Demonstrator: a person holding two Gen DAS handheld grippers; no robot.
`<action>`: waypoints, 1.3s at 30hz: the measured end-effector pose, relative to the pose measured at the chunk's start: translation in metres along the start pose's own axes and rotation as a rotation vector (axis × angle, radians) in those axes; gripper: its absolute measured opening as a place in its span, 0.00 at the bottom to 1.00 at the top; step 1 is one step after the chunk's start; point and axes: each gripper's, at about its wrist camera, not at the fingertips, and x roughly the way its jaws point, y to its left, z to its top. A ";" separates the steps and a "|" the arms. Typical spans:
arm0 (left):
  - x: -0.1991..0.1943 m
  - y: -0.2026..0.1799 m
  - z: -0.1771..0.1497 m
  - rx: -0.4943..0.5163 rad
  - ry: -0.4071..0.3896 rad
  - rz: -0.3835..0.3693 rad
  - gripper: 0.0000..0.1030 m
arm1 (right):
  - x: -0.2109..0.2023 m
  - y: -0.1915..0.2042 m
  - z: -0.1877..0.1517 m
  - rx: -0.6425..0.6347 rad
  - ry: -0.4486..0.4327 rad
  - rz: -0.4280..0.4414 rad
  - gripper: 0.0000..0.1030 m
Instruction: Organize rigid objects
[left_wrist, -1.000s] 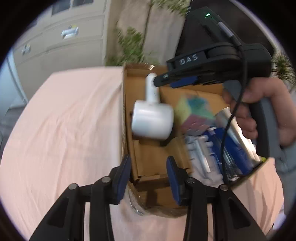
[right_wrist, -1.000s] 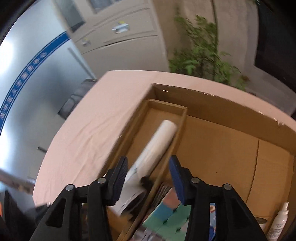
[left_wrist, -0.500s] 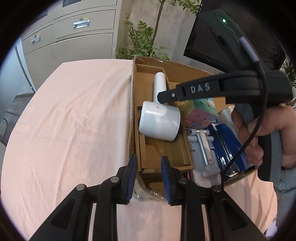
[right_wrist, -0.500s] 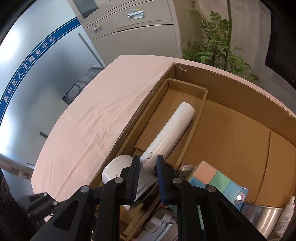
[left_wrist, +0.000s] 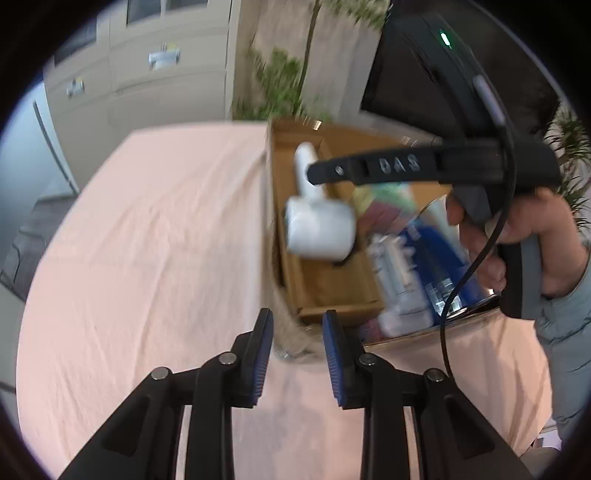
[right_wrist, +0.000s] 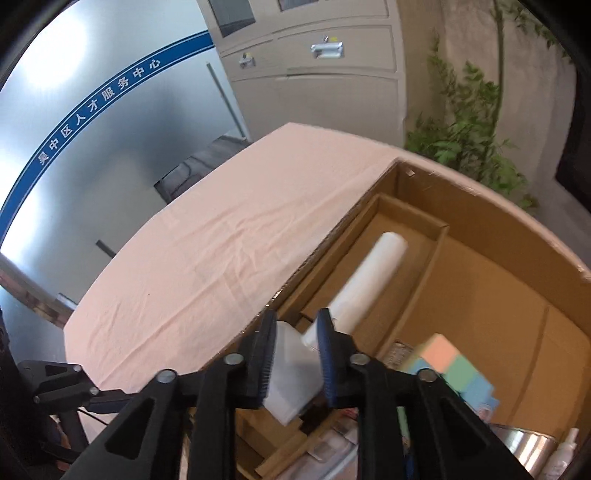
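While the right gripper (right_wrist: 295, 350) has its jaws opening around the white hair dryer (right_wrist: 365, 280) lying in the cardboard box (right_wrist: 480, 295) and the left gripper's (left_wrist: 297, 354) narrow jaws hold nothing, the dryer could snag and shift.

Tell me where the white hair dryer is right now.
The white hair dryer lies in the narrow cardboard tray along the cardboard box's left wall, beside the pastel cube.
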 end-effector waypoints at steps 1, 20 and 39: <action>-0.009 -0.004 -0.002 0.012 -0.041 0.000 0.27 | -0.014 0.000 -0.004 0.001 -0.032 -0.037 0.59; -0.082 -0.160 -0.080 0.034 -0.421 0.090 0.99 | -0.233 -0.008 -0.299 0.362 -0.348 -0.612 0.99; -0.078 -0.181 -0.092 0.047 -0.370 0.159 0.99 | -0.246 0.008 -0.321 0.354 -0.351 -0.603 0.99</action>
